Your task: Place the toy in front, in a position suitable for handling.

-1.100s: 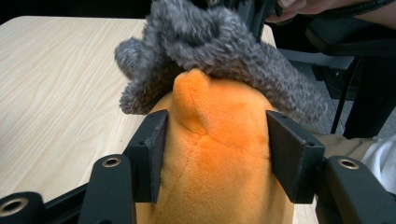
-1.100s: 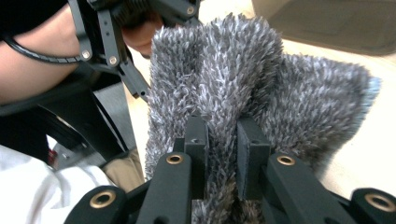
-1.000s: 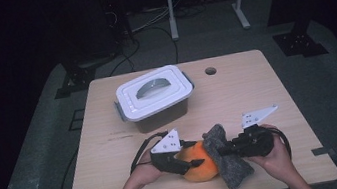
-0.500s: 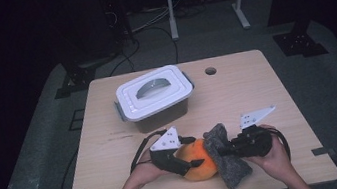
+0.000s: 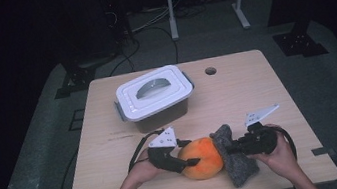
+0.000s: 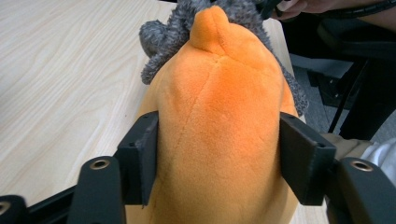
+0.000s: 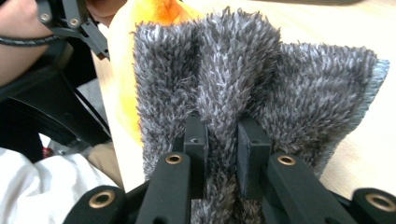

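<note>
An orange plush toy (image 5: 201, 158) lies near the table's front edge, and a grey fuzzy fabric piece (image 5: 240, 167) is against its right side. My left gripper (image 5: 194, 162) reaches in from the left. Its jaws have just been closing, and in the left gripper view the pads press both flanks of the plush (image 6: 219, 84). My right gripper (image 5: 230, 150) comes from the right. In the right gripper view this gripper (image 7: 222, 126) is shut on a fold of the grey fabric (image 7: 289, 84), with the orange plush (image 7: 123, 46) behind it.
A grey lidded plastic container (image 5: 154, 96) stands at the back left of the wooden table (image 5: 257, 91), beyond my left hand. A cable hole (image 5: 210, 71) is near the far edge. Dark floor, cables and a metal stand lie beyond the table.
Both hands keep their places at the front edge. The plush and the grey fabric lie where they were.
</note>
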`<action>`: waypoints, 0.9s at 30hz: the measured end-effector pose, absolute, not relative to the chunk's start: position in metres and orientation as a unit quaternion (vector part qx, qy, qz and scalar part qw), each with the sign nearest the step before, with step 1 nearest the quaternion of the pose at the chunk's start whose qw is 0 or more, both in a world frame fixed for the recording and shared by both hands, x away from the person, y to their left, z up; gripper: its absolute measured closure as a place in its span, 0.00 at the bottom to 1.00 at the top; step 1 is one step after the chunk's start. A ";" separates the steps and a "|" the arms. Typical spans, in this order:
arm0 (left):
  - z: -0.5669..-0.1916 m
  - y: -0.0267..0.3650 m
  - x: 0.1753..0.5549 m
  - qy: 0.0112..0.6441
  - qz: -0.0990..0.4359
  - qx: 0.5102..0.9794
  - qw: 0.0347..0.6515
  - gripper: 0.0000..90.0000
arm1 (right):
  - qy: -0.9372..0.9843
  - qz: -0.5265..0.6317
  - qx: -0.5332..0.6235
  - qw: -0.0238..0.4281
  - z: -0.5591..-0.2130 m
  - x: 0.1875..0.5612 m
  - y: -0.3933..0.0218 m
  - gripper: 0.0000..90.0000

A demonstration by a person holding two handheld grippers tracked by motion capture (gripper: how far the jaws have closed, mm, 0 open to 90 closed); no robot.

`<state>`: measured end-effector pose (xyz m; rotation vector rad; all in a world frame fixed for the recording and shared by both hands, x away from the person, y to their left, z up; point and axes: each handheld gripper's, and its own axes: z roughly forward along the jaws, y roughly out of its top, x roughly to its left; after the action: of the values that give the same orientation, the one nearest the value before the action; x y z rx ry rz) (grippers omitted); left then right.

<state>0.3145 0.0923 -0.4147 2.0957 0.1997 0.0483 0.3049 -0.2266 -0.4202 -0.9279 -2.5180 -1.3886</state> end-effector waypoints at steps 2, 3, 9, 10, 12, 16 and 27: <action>-0.408 0.092 0.313 0.081 0.030 0.865 0.494 0.44 | -0.829 -0.466 -0.304 0.047 -0.414 0.303 -0.227 0.85; -0.405 0.092 0.311 0.079 0.037 0.866 0.492 0.45 | -0.825 -0.477 -0.299 0.036 -0.408 0.301 -0.226 0.85; -0.402 0.084 0.304 0.063 0.058 0.880 0.467 0.46 | -0.811 -0.519 -0.268 0.029 -0.392 0.293 -0.210 0.85; -0.402 0.084 0.304 0.064 0.059 0.880 0.466 0.46 | -0.816 -0.511 -0.270 0.028 -0.395 0.294 -0.207 0.85; -0.401 0.087 0.305 0.070 0.061 0.878 0.469 0.46 | -0.809 -0.515 -0.278 0.046 -0.403 0.297 -0.209 0.85; -0.399 0.091 0.307 0.077 0.065 0.878 0.468 0.46 | -0.824 -0.482 -0.295 0.044 -0.414 0.300 -0.209 0.85; -0.404 0.083 0.305 0.067 0.054 0.875 0.477 0.35 | -0.816 -0.507 -0.275 0.021 -0.400 0.293 -0.202 0.84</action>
<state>0.3049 0.0829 -0.4045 2.1373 0.1630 0.1320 0.2929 -0.2022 -0.3996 -0.8538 -2.5299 -1.5728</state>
